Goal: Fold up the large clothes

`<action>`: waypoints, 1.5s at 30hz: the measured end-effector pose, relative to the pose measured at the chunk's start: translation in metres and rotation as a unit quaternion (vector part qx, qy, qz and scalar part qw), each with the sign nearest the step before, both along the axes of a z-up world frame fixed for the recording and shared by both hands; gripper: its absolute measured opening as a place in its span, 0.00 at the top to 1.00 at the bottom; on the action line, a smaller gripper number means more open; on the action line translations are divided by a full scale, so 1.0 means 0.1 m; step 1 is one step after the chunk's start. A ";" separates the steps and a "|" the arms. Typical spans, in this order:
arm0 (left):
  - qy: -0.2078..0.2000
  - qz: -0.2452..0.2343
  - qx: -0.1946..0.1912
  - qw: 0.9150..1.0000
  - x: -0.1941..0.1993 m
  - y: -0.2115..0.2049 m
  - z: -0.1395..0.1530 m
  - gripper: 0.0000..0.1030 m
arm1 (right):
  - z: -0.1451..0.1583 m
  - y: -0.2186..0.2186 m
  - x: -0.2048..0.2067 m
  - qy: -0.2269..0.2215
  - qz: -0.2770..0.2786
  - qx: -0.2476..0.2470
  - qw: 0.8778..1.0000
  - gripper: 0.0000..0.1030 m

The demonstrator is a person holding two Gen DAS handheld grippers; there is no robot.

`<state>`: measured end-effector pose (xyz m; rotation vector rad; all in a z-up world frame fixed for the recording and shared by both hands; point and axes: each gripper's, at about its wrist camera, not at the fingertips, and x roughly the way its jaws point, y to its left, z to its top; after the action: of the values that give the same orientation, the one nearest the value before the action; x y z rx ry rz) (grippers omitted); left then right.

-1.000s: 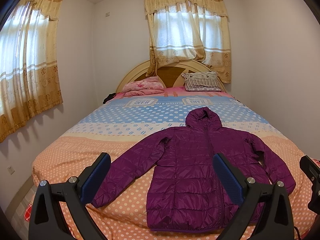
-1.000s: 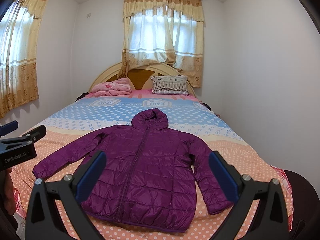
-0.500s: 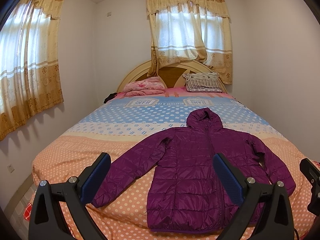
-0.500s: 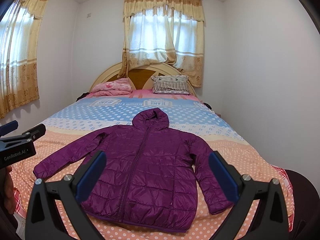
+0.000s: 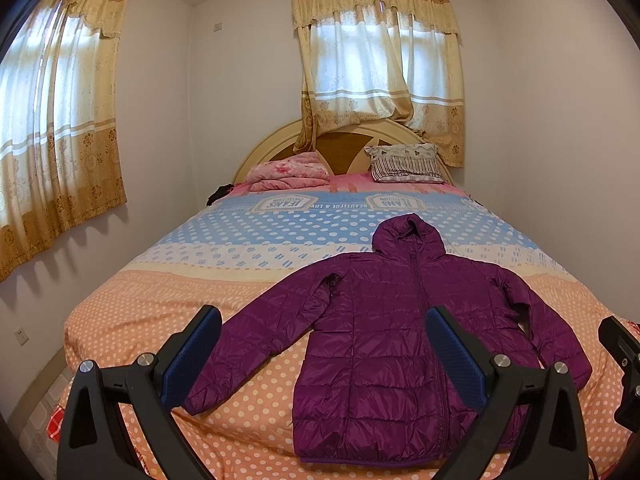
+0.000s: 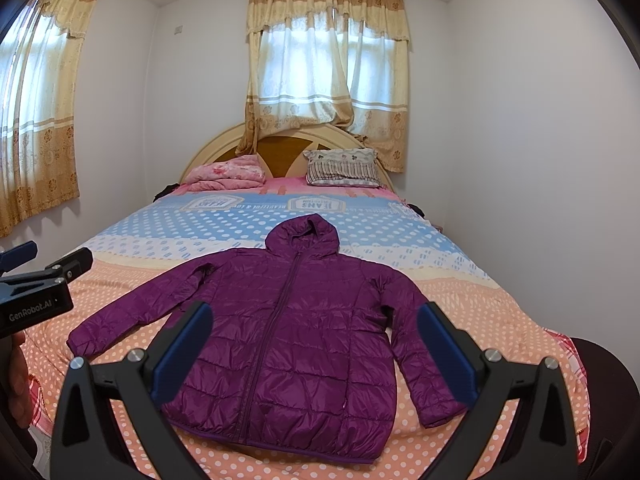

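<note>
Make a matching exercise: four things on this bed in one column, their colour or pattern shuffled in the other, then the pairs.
1. jacket
2. pillow
3. folded blanket
4. bedsheet under the jacket's hem

A. pink floral
B. orange with white dots
C. purple, quilted
D. striped, with hearts

Pairs: 1-C, 2-D, 3-A, 4-B

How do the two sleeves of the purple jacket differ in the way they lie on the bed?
The left sleeve spreads out diagonally, well apart from the jacket body, while the right sleeve runs down close beside the body. The left sleeve's cuff lies further from the hem than the right sleeve's cuff. Both lie flat and unfolded on the dotted bedspread.
</note>
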<state>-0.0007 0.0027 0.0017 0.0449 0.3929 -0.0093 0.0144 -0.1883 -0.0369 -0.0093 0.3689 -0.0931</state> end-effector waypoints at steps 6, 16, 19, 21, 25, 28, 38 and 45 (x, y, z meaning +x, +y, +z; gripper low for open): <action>0.007 -0.003 -0.002 1.000 0.04 -0.01 -0.07 0.01 | -0.04 -0.02 0.03 0.002 0.000 0.005 1.000 0.00; 0.062 -0.003 0.005 0.998 0.48 -0.09 -0.71 0.01 | -0.66 -1.12 0.51 0.069 -0.106 0.061 0.990 0.00; 0.095 -0.001 0.012 0.995 0.72 -0.11 -1.02 0.01 | -1.03 -1.61 0.64 0.106 -0.155 0.093 0.978 0.03; 0.114 -0.002 0.014 0.993 0.88 -0.13 -1.21 0.01 | -1.23 -1.82 0.71 0.136 -0.173 0.106 0.970 0.09; 0.130 -0.004 0.019 0.991 1.10 -0.20 -1.43 0.01 | -1.61 -2.12 0.81 0.194 -0.195 0.136 0.952 0.16; 0.135 -0.003 0.040 0.990 1.26 -0.28 -1.55 0.01 | -1.75 -2.19 0.88 0.225 -0.198 0.145 0.943 0.20; 0.167 0.007 0.065 0.984 1.70 -0.28 -1.75 0.01 | -1.80 -2.47 0.90 0.245 -0.181 0.163 0.938 0.86; 0.158 0.022 0.078 0.984 1.89 -0.12 -1.66 0.01 | -1.50 -3.16 0.83 0.214 -0.258 0.132 0.933 0.91</action>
<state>0.1881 -0.0089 -0.1644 0.1920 0.7119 0.0591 0.0973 -0.5046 -0.1870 0.3412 0.8141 -0.5694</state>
